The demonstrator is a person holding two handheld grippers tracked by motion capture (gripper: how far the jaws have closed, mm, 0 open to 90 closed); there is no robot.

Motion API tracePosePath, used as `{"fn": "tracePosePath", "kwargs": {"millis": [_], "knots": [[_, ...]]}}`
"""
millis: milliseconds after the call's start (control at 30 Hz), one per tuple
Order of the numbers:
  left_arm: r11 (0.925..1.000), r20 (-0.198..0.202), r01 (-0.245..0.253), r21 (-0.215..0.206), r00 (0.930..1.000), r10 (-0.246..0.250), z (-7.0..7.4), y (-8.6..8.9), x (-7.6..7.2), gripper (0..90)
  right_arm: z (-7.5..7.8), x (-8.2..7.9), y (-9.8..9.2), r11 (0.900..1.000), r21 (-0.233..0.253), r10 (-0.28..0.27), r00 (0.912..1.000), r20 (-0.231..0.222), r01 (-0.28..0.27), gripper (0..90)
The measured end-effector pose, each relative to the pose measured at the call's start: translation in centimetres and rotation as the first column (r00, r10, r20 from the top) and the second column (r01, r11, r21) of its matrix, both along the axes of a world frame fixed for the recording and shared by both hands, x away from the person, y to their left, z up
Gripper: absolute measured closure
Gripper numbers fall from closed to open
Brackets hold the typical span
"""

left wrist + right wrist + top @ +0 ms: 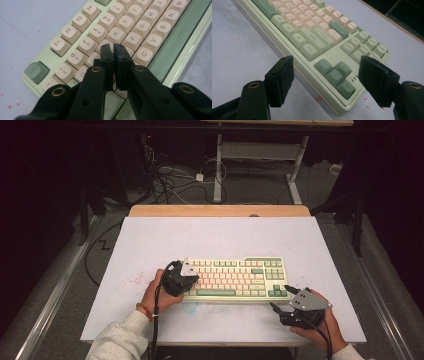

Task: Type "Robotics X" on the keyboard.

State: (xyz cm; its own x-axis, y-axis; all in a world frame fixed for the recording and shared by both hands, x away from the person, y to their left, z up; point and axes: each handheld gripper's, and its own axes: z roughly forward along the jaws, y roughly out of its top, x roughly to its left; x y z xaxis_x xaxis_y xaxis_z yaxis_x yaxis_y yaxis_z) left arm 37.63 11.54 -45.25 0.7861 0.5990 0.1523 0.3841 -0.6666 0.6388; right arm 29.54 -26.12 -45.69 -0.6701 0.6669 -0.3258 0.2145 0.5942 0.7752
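Two grippers worked the keyboard [235,278] near the surface's front edge: left gripper [113,47] clenched, best pressing one key squarely; right gripper [325,72] released.

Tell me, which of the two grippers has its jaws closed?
The left gripper, poised over the keyboard's letter keys. The right gripper beside the arrow keys gapes wide.

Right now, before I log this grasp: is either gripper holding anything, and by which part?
Nothing is held. The left gripper is shut over the keyboard; the right gripper is open.
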Motion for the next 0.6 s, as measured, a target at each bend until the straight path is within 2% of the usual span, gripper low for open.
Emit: {"fn": "tracePosePath", "kwargs": {"millis": [400,533,600], "knots": [[1.0000,0.001,-0.004,0.002,1.0000,0.004,-0.04,0.02,0.06,84.3,-0.09,0.00,0.11,1.000,-0.003,0.001,1.0000,-0.008,-0.001,29.4],[1.0000,-0.013,0.000,-0.004,0.9999,0.000,-0.37,-0.07,0.20,87.1,-0.16,0.05,0.13,1.000,-0.011,0.005,0.9999,-0.015,-0.005,29.4],[1.0000,-0.011,0.001,0.002,0.9999,-0.001,-0.31,-0.07,0.14,85.0,-0.17,0.00,0.16,1.000,-0.013,-0.001,1.0000,-0.007,0.001,29.7]]}}
